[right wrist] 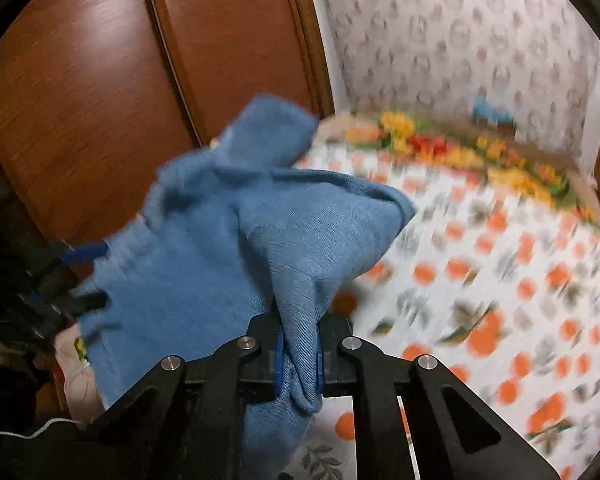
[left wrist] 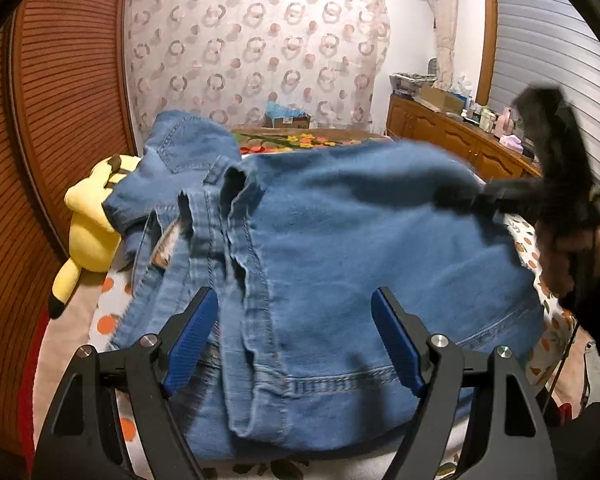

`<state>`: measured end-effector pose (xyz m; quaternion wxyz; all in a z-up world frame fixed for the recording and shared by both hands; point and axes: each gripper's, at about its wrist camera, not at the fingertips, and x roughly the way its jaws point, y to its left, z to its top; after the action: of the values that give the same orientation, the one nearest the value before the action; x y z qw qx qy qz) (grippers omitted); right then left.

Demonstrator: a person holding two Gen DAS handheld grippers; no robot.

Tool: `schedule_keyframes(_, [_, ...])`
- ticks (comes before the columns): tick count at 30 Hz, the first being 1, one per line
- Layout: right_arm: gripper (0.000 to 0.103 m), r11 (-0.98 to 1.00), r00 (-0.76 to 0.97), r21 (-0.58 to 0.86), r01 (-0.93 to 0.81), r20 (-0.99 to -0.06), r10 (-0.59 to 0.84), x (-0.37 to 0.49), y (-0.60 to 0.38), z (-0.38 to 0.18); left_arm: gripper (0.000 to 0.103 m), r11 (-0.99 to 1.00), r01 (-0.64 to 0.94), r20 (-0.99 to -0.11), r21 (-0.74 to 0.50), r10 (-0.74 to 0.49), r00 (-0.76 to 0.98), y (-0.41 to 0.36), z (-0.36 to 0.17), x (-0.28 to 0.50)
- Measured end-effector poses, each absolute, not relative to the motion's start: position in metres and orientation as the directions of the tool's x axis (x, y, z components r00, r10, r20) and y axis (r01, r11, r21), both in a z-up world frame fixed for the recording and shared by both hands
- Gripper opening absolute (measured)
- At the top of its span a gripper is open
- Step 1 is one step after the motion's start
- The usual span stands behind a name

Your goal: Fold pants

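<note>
Bed (left wrist: 538,252) w/ orange-print sheet fills lower right of right-wrist view. Blue denim pants (left wrist: 340,240) are spread across frame centre of left-wrist view, bunched waist at upper left, over the bed. Yellow plush toy (left wrist: 88,220) is seen at left edge, touching pants. Left hand-held gripper (left wrist: 296,344): jaws apart above denim. Right hand-held gripper (right wrist: 300,360): clamped on a pants fold, lower centre.

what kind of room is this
Most likely a bedroom in a home. A bed with an orange-patterned sheet fills the middle, a yellow plush toy lies at its edge, and a wooden sideboard cluttered with household items stands along the wall.
</note>
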<state>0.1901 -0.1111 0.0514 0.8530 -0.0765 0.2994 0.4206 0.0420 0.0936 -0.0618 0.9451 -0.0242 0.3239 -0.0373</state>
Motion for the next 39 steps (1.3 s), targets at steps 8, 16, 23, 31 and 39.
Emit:
schedule_keyframes(8, [0.011,0.746,0.640,-0.042,-0.664,-0.547,0.539,0.228,-0.158,0.103,0.080,0.994,0.085,-0.587,-0.073,-0.112,0.802,0.085,-0.049,0.056])
schedule_keyframes(16, [0.048,0.831,0.634,-0.039,-0.555,-0.666,0.392,0.278,-0.196,0.055,0.080,0.987,0.129,-0.595,-0.092,-0.158,0.788,0.066,-0.049,0.077])
schedule_keyframes(23, [0.050,0.842,0.637,0.016,-0.539,-0.646,0.420,0.232,-0.227,0.035,0.080,0.982,0.168,-0.607,-0.088,-0.187,0.772,0.043,-0.054,0.084])
schedule_keyframes(31, [0.050,0.855,0.667,0.041,-0.517,-0.607,0.433,0.175,-0.264,0.034,0.080,0.972,0.217,-0.614,-0.085,-0.223,0.758,0.017,-0.055,0.090])
schedule_keyframes(39, [0.044,0.847,0.663,-0.026,-0.531,-0.636,0.396,0.155,-0.266,0.020,0.080,0.966,0.251,-0.643,-0.065,-0.233,0.730,-0.002,-0.061,0.093])
